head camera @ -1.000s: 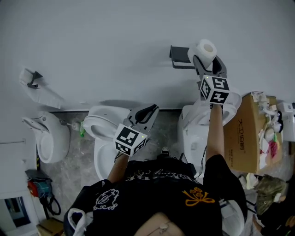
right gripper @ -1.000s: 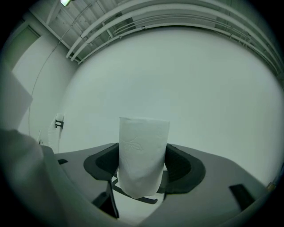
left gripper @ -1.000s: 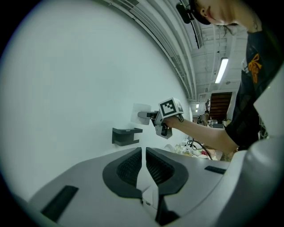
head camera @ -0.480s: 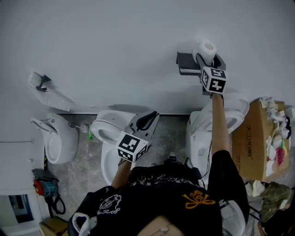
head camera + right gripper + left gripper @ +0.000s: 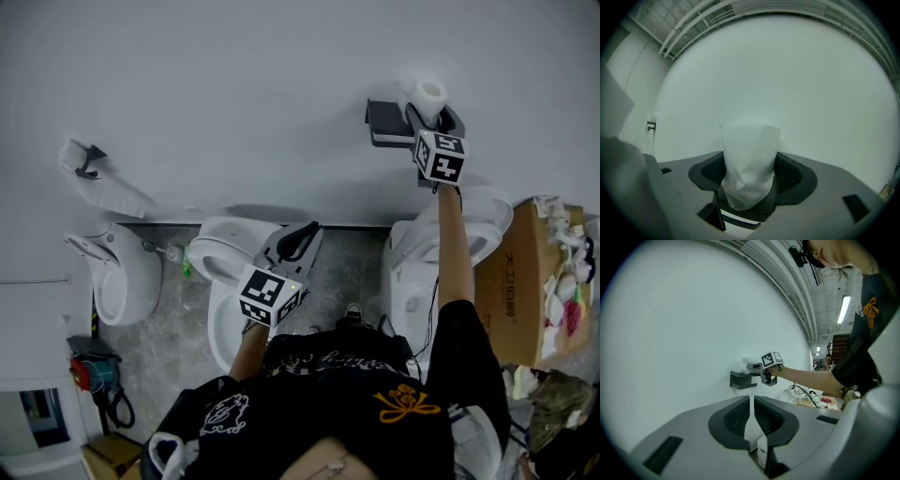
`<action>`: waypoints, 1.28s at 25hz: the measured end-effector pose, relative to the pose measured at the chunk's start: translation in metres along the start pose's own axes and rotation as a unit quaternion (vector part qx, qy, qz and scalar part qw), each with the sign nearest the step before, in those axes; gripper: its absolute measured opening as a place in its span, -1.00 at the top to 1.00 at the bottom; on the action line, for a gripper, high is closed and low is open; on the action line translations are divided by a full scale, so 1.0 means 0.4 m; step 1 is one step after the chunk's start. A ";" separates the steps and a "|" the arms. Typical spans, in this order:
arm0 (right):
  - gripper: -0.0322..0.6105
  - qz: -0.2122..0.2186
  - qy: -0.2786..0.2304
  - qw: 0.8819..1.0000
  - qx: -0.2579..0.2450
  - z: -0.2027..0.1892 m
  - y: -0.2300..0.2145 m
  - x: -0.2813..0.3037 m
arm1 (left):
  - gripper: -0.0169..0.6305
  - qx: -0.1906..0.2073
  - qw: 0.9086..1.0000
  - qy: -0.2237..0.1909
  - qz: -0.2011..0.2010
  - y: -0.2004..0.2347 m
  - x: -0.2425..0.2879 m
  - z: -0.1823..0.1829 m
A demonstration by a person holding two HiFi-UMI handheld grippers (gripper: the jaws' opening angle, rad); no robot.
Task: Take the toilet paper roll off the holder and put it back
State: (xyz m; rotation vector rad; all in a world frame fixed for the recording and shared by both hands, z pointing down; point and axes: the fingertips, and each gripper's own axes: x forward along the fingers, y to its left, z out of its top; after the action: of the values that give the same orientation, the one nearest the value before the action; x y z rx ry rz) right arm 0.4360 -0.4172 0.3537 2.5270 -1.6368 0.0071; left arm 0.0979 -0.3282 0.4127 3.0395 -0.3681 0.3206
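Now your right gripper (image 5: 425, 116) is clamped on the toilet paper roll (image 5: 427, 96), up at about 1 o'clock in the head view and right against the white wall (image 5: 234, 94). In the right gripper view the dark pads (image 5: 790, 176) press into both sides of the roll, and its soft paper is squeezed in between them. The roll is at the dark grey holder (image 5: 387, 124), whose shelf sticks out toward 9 o'clock from it; no view shows whether the roll is threaded on the holder or only touching it. Your left gripper (image 5: 302, 234) hangs near the middle of the head view, its jaws brought together with only a slit between them and nothing in it, pointing toward 1 o'clock. A white toilet bowl (image 5: 214, 261) sits just beside it at 9 o'clock, another toilet (image 5: 441, 246) is under your right arm, and a cardboard box (image 5: 520, 291) stands at 4 o'clock.
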 end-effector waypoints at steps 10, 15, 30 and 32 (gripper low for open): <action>-0.18 0.026 0.009 0.999 0.022 -0.016 0.009 -0.049 | 0.83 -0.006 1.000 0.003 -0.025 -0.025 0.008 -0.010; -0.18 0.023 0.004 0.999 0.024 -0.029 0.020 -0.141 | 0.83 -0.012 0.998 0.007 -0.054 -0.062 0.007 -0.029; 0.28 0.014 0.033 0.996 0.082 -0.192 0.237 -0.543 | 0.83 -0.012 0.995 -0.002 -0.099 -0.140 -0.101 -0.082; 0.31 0.015 0.042 0.994 0.100 -0.222 0.277 -0.598 | 0.83 -0.011 0.995 -0.001 -0.104 -0.158 -0.126 -0.094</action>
State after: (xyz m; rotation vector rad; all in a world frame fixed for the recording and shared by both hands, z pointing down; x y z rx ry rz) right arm 0.2429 -0.2347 0.4359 2.6035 -1.7201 0.2897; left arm 0.0579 -0.2522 0.4365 3.0204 -0.0539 0.2964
